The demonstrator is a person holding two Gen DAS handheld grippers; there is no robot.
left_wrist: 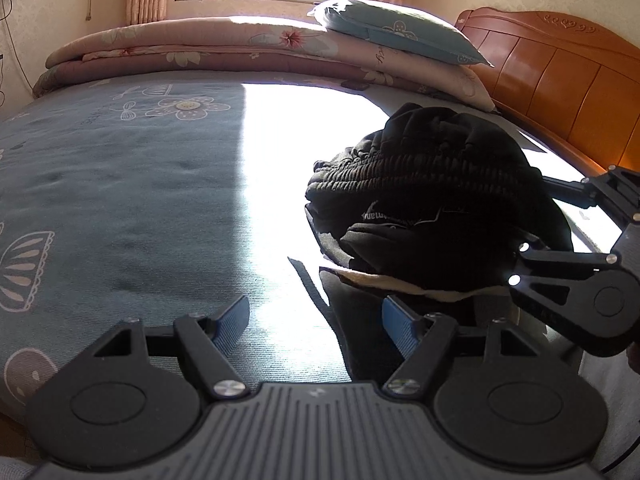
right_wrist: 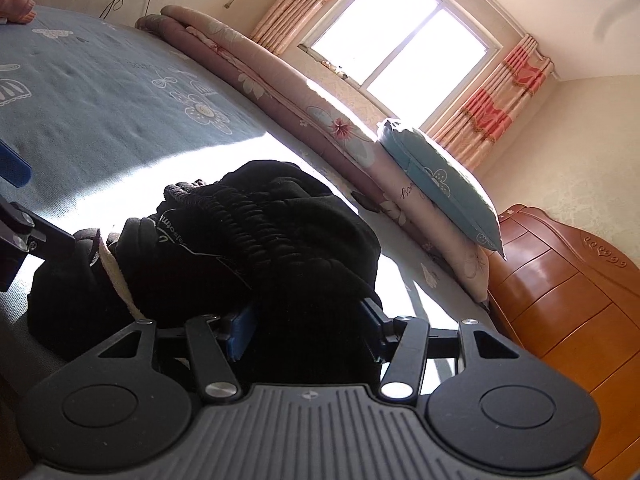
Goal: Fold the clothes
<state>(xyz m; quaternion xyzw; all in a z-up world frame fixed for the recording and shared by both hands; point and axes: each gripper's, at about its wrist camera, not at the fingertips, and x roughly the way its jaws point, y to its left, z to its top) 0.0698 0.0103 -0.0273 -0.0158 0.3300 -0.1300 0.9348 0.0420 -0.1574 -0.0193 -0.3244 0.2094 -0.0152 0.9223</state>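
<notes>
Left wrist: left claw (left_wrist: 316, 318) open, empty, low over bed (left_wrist: 120, 184). Black garment (left_wrist: 432, 200) bunched in sunlit patch, right of it. Right wrist: right claw (right_wrist: 306, 330) parted, dark cloth between pads (right_wrist: 240, 332); whether pads press, cannot tell. Risks: slack grip drops fabric, bundle unrolls; thick ribbed wad may snag on pads; glare hides black edges. Surface: blue flowered sheet, soft. Room: folded quilt (left_wrist: 200, 46), pillow (left_wrist: 400, 32), wooden headboard (left_wrist: 560, 76), curtained window (right_wrist: 400, 36).

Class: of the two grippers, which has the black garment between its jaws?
The right gripper: its jaws straddle the black garment. The left gripper has only bedsheet between them.
</notes>
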